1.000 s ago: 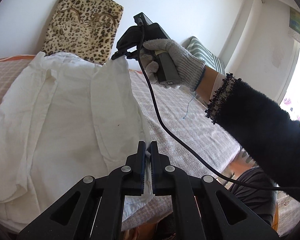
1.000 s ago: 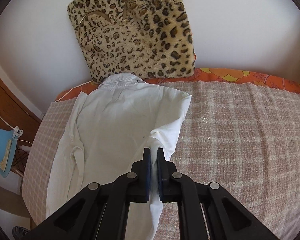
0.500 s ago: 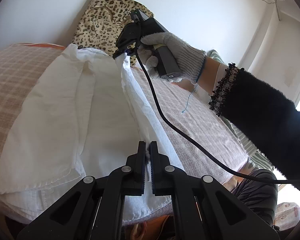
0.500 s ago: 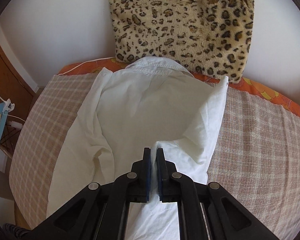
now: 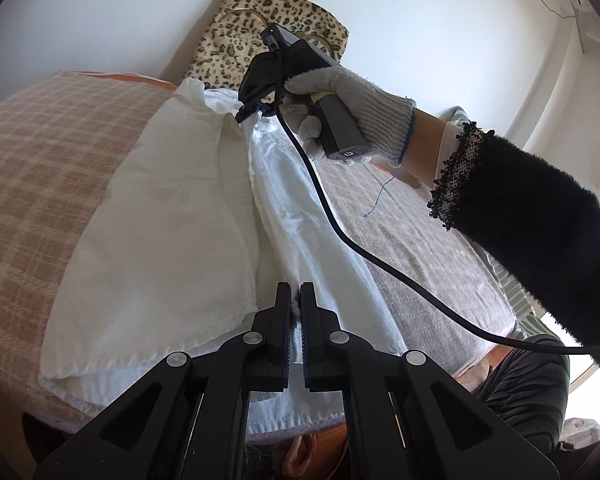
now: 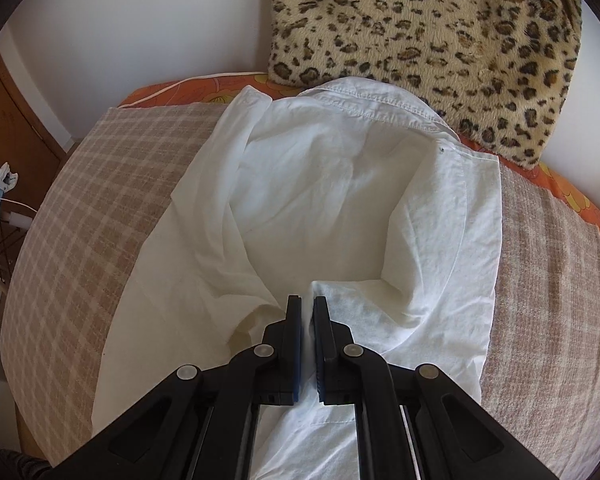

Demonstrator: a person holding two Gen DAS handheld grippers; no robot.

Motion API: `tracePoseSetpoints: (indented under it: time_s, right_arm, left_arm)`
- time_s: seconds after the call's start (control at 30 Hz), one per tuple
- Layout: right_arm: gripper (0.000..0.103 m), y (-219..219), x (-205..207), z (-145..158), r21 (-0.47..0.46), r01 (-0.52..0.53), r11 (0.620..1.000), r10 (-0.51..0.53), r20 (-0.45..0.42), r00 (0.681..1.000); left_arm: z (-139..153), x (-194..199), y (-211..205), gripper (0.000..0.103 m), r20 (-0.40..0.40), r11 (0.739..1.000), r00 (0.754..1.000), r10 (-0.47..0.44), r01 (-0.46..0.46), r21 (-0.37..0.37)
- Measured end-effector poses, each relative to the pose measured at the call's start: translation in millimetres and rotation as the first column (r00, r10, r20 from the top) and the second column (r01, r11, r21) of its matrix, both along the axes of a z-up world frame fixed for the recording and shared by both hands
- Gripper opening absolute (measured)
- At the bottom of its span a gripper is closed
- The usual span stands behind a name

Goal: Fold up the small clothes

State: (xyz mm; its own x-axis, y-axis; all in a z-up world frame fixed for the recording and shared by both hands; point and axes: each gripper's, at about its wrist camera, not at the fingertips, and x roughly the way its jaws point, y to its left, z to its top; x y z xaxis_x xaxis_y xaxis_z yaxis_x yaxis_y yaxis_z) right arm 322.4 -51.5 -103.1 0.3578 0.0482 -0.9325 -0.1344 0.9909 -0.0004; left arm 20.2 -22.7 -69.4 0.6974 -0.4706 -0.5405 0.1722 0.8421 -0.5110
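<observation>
A white collared shirt (image 6: 332, 184) lies on the checked bedspread with its collar toward the leopard cushion. Its left side is folded in, and its right side edge (image 5: 308, 232) is lifted in a taut ridge between both grippers. My left gripper (image 5: 295, 300) is shut on the lower end of that edge, near the hem. My right gripper (image 6: 306, 312) is shut on the upper end, near the shoulder. In the left wrist view the right gripper (image 5: 249, 111) appears at the far end of the ridge, held by a hand in a grey glove (image 5: 356, 96).
The checked bedspread (image 6: 80, 200) covers the bed on both sides of the shirt. A leopard-print cushion (image 6: 428, 24) leans on the white wall behind the collar. A black cable (image 5: 340, 236) hangs from the right gripper across the bed. Wooden furniture (image 6: 8, 112) stands left of the bed.
Both grippers have carried the shirt's right side edge leftward over the shirt body. The right gripper has come nearer the collar and lower. Both stayed shut on the cloth.
</observation>
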Motion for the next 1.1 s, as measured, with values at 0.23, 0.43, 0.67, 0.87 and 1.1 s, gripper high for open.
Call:
tracePoseSetpoints:
  time_s: [0.23, 0.43, 0.67, 0.87, 1.1]
  right_arm:
    - [0.013, 4, 1, -9, 0.007, -0.014, 1.0, 0.014, -0.018, 1.0]
    - [0.03, -36, -42, 46, 0.193, -0.015, 0.981, -0.005, 0.103, 0.995]
    - [0.032, -96, -118, 79, 0.245, 0.032, 0.969, -0.08, 0.189, 0.979]
    - [0.032, -102, -171, 55, 0.241, 0.044, 0.97, -0.073, 0.113, 0.991]
    - [0.045, -76, -239, 25, 0.256, 0.018, 0.967, -0.018, -0.003, 1.0]
  left_arm:
    - [-5, 2, 1, 0.003, -0.041, 1.0, 0.999, -0.001, 0.002, 0.011]
    - [8, -9, -4, 0.013, -0.052, 0.996, 0.997, -0.058, 0.061, 0.057]
    - [49, -21, 12, 0.017, 0.023, 0.98, 0.985, -0.17, 0.166, 0.107]
    - [60, 22, 46, 0.026, 0.036, 0.958, 0.984, -0.173, 0.16, 0.238]
    - [26, 66, 90, 0.038, -0.122, 0.974, 0.988, -0.095, 0.118, 0.192]
